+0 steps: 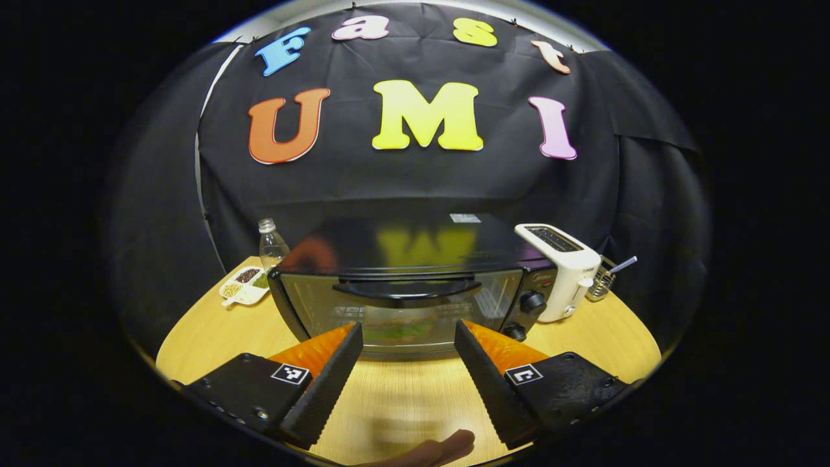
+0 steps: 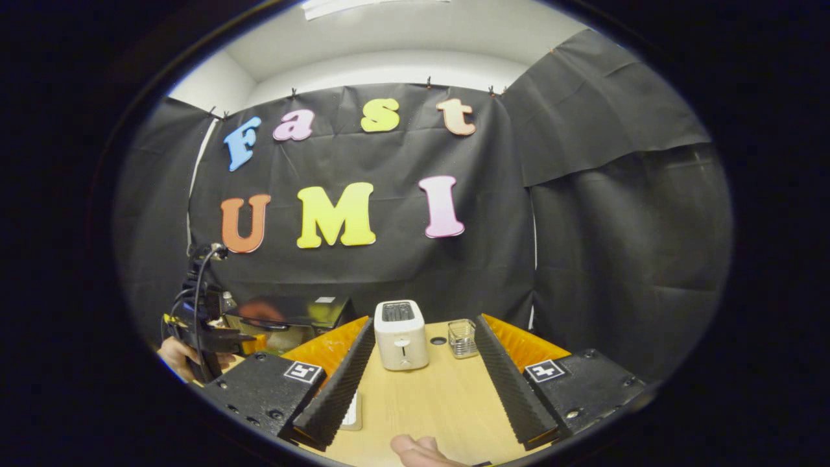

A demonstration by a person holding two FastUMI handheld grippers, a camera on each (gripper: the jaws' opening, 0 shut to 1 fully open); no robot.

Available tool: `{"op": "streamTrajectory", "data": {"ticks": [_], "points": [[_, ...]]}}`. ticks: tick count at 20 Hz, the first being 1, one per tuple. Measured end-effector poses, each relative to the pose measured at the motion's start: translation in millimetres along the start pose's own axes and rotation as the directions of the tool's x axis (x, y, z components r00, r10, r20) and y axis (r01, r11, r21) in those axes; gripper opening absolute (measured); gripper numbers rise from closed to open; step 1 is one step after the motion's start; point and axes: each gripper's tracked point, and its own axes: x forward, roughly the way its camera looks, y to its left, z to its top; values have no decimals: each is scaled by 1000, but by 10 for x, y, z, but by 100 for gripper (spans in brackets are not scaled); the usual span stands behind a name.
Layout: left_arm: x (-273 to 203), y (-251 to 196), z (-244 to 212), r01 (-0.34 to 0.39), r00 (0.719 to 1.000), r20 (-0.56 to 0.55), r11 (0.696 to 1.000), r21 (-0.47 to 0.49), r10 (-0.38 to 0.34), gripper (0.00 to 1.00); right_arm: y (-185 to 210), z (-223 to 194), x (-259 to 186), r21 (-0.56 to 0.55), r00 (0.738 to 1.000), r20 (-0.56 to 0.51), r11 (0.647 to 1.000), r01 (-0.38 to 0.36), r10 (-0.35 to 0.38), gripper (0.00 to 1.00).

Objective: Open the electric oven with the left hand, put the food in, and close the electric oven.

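A black electric oven [image 1: 415, 259] stands on the wooden table [image 1: 402, 402] with its glass door shut and its curved handle [image 1: 405, 289] across the top of the door. Through the glass something pale and green [image 1: 395, 329] lies inside, blurred. My left gripper [image 1: 407, 325] is open just in front of the door's lower part, touching nothing. In the right gripper view the oven [image 2: 288, 318] is at the left, with a hand holding the left gripper [image 2: 204, 334] before it. My right gripper [image 2: 425, 321] is open and empty, facing a white toaster [image 2: 401, 334].
Right of the oven stand the white toaster [image 1: 561, 269] and a wire holder with a utensil [image 1: 606, 279]. Left of it are a clear bottle [image 1: 271, 243] and a divided dish of grains [image 1: 245, 285]. A small glass holder [image 2: 462, 337] stands beside the toaster. Fingers [image 2: 421, 451] show at the bottom edge.
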Motion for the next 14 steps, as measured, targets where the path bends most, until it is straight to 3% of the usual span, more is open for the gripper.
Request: {"op": "streamTrajectory", "data": {"ticks": [5,14], "points": [[-648,29,467,-14,986,167,1000,16,11,94,14,70,-139,-11,1000,21,1000,1,-1,98],[-1762,50,1053,-28,924,382,1000,10,22,93,74,234,-429,-32,998,65,999,-13,15,98]]}}
